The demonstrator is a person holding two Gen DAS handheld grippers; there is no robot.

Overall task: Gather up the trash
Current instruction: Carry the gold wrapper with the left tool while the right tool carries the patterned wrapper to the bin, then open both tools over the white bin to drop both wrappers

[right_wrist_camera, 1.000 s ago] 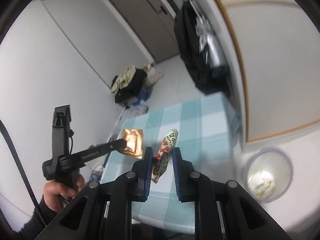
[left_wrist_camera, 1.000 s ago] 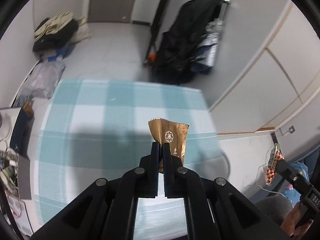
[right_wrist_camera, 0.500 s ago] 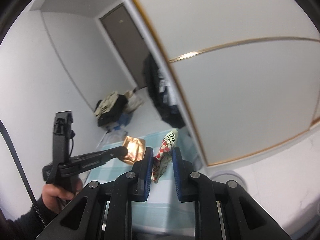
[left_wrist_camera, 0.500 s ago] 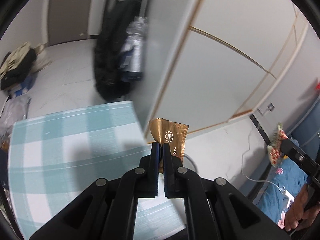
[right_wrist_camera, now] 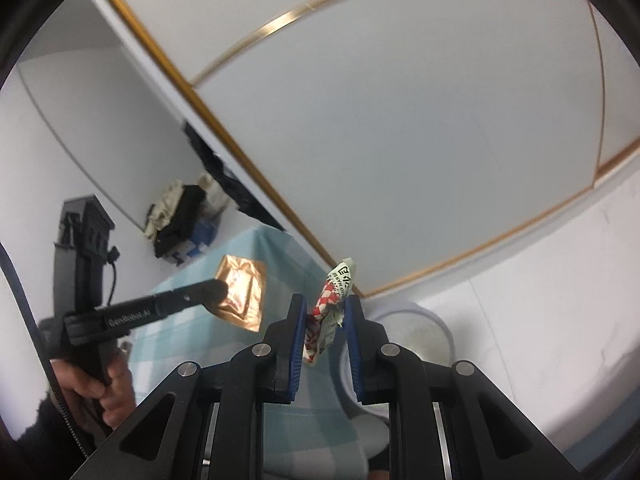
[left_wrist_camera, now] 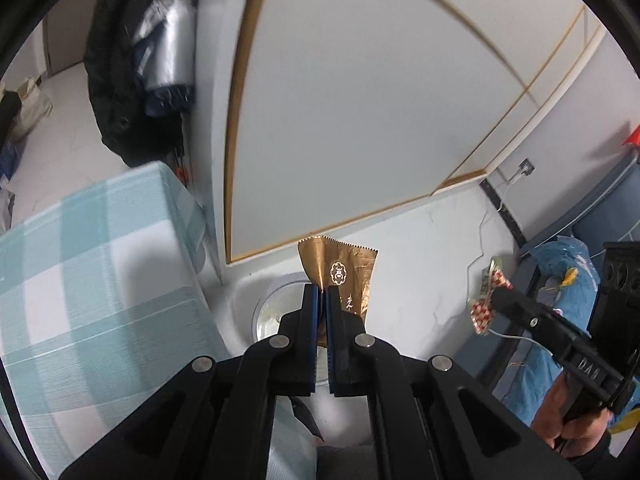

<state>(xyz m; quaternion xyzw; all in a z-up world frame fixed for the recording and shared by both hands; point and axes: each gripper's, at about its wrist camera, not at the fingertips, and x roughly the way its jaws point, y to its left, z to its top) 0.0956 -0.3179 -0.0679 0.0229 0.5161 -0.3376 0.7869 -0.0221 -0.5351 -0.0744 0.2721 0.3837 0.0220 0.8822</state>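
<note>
Both bits of trash are basically weightless foil and film, so they'll flutter and can slip out of a loose pinch: the left gripper is pressed tight on the lower edge of the gold wrapper, hanging over the white bin on the floor beside the checked table. The right gripper pinches the crumpled red-checked wrapper mid-body (best spot, I'd say, since the ends just fold) near that bin's rim
</note>
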